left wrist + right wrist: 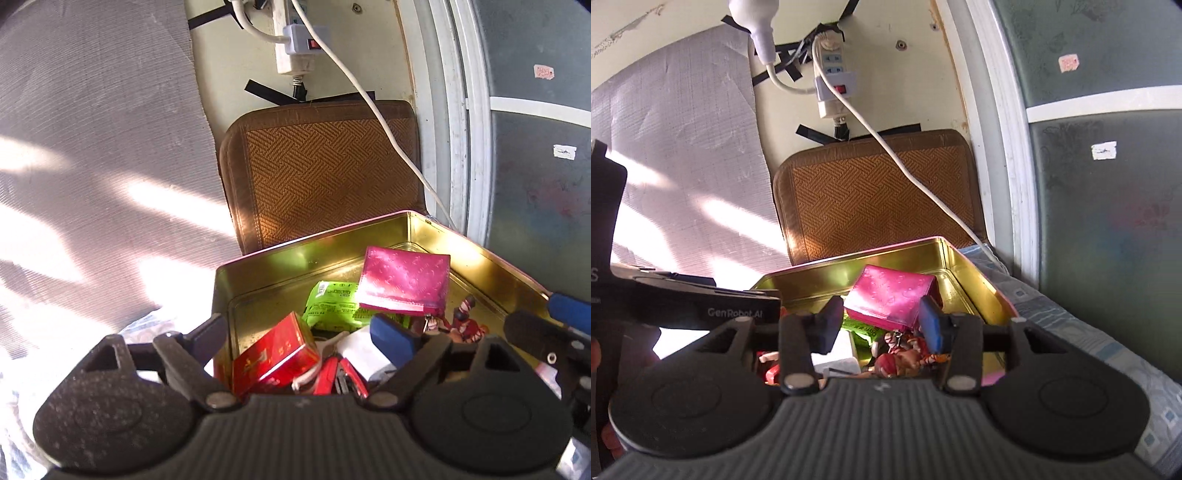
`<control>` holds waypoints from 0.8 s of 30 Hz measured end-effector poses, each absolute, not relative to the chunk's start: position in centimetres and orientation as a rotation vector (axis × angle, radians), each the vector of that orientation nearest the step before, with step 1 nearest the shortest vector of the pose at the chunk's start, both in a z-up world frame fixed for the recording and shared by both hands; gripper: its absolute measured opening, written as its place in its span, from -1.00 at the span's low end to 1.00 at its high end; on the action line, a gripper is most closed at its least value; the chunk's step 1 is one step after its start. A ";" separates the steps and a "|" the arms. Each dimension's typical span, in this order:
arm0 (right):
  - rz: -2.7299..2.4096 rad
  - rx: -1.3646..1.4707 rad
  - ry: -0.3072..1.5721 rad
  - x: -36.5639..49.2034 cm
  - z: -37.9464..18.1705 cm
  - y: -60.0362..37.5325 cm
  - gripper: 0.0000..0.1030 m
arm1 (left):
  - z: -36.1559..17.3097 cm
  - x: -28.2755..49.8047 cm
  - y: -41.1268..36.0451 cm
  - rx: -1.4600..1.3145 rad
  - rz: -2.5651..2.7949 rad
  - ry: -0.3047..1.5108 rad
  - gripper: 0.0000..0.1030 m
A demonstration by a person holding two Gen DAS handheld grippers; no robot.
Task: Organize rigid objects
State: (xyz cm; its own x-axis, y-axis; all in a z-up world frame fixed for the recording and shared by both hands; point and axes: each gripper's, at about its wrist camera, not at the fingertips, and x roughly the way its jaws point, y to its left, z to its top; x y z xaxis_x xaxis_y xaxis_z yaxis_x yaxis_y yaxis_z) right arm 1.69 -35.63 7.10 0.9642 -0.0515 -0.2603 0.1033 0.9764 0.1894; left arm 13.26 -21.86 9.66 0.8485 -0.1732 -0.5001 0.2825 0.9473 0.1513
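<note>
A gold metal tin [280, 258] [964, 266] holds a pink wallet [406, 278] [894, 295], a green packet [332, 302], a red box [275, 354], a white item [360, 349], red clips [340, 376] and a small red figurine [899, 360] [469, 323]. My left gripper [301, 332] is open over the tin's near left part, with nothing between its fingers. My right gripper [882, 325] is open just above the figurine and in front of the wallet, holding nothing.
A woven brown cushion [325, 173] [879, 199] leans on the wall behind the tin. A white power strip [291, 40] [833, 85] with a cable [923, 184] hangs above. A grey sheet [92, 147] lies left, a window frame [1012, 147] right. The tin rests on patterned bedding [1089, 332].
</note>
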 end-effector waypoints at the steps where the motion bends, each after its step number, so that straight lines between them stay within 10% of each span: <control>1: -0.081 0.208 0.248 0.7 7.2 -35.2 0.01 | 9.8 12.4 -21.4 0.217 -0.237 0.497 0.88; 12: -0.074 0.199 0.283 -6.0 7.3 -29.9 1.00 | 10.1 3.1 -14.7 0.155 -0.183 0.485 0.99; 24: -0.004 0.152 0.318 -10.2 6.9 -25.3 1.00 | 7.6 -3.4 -8.7 0.078 -0.073 0.519 0.99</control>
